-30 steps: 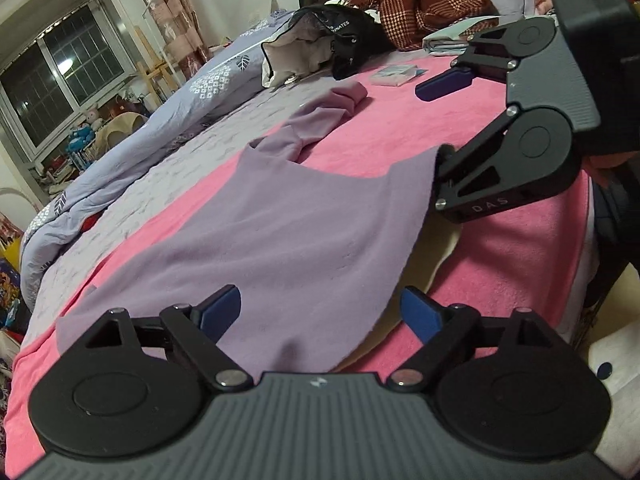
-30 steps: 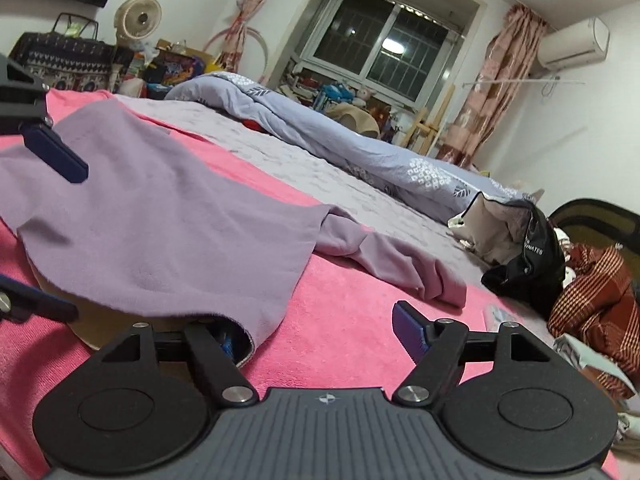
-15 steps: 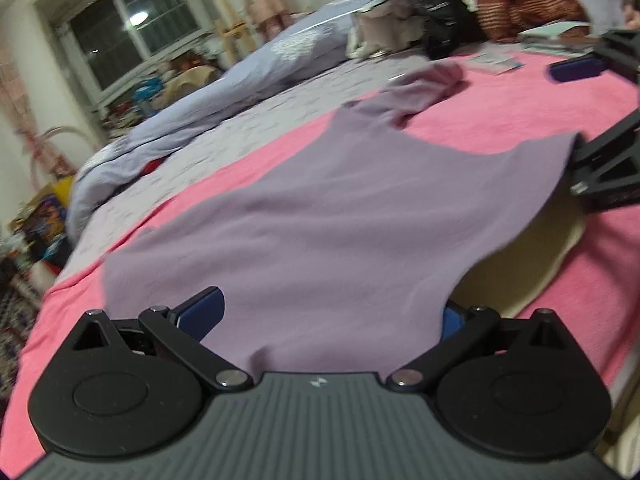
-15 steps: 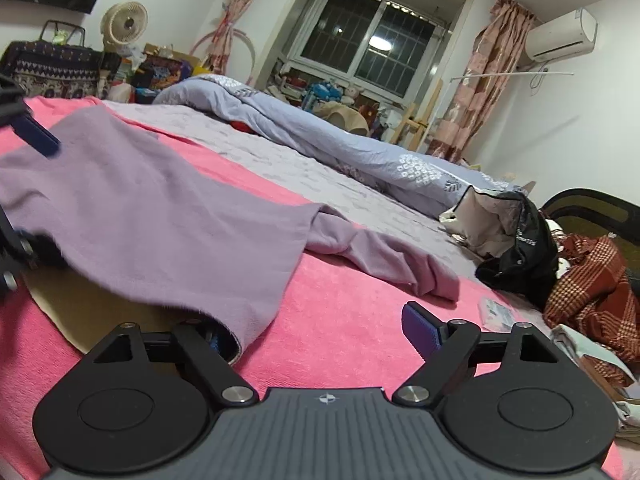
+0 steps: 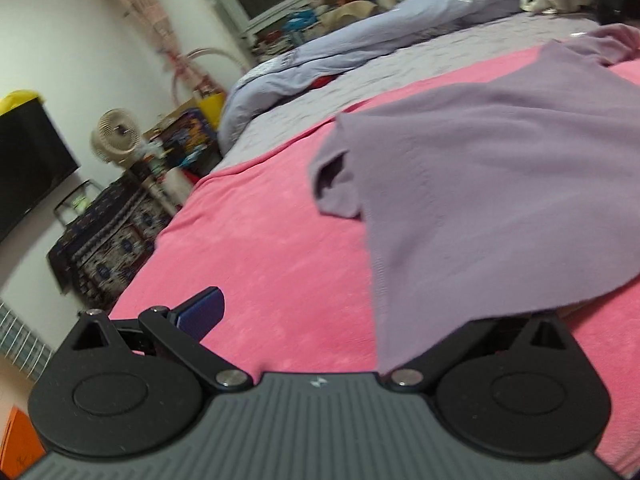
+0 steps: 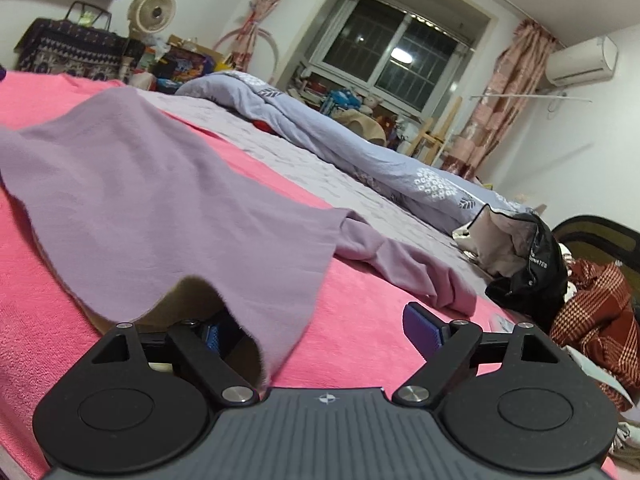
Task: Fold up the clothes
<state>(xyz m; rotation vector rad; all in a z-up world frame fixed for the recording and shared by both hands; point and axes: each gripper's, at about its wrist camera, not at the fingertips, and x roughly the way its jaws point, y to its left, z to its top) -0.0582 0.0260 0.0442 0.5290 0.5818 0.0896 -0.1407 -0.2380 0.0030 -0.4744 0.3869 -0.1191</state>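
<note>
I have the purple garment [image 5: 500,184] spread flat on the pink blanket [image 5: 256,240] that covers the bed, its bulk reaching toward 1 o'clock in my left view, with a sleeve [image 6: 408,268] trailing off toward 3 o'clock in my right view. My left gripper [image 5: 360,312] has its fingers spread wide and released: the blue pad at 9 o'clock [image 5: 200,312] sits bare over the blanket, while the garment's near edge drapes over the finger at 3 o'clock and hides its pad. My right gripper [image 6: 320,332] is easing its fingers inward. A corner of the garment hangs over the 9 o'clock finger [image 6: 212,336], and the 3 o'clock pad [image 6: 424,328] stands clear of the cloth, so nothing is pinched. A tan layer [image 6: 188,300] shows under the lifted hem, possibly a folding board, though I can't see it well enough. A blue-grey quilt [image 6: 340,140] lies along the bed's far side toward 12 o'clock.
</note>
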